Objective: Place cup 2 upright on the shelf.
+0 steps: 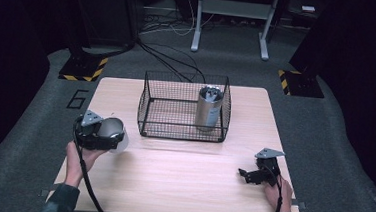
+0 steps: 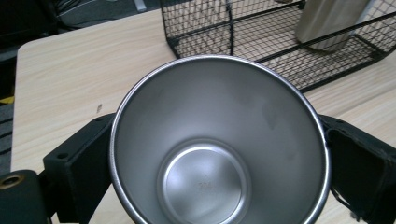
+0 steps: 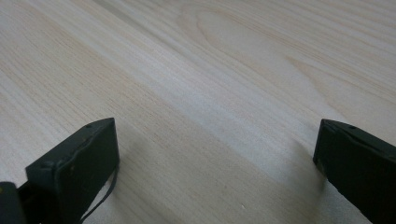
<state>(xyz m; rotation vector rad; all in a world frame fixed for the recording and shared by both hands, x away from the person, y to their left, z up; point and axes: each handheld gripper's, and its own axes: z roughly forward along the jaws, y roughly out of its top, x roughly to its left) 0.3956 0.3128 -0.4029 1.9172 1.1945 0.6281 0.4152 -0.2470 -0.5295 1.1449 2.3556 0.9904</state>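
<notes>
A steel cup is clamped in the left tongs left of the wire basket, probably to be lifted in; the right tongs are held wide open, empty.

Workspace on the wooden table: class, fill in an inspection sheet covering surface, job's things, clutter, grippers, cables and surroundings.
Surface: pale wooden table, bare at the front.
Job's things: steel cup clamped in the left hand-held gripper; wire basket holding an upright steel tumbler.
Clutter: nothing seen.
Grippers: right hand-held gripper open, holding nothing, low over the table.
Cables: one trails from each gripper; more on the floor behind.
Surroundings: grey carpet, hazard-striped bases, a metal stand.
</notes>
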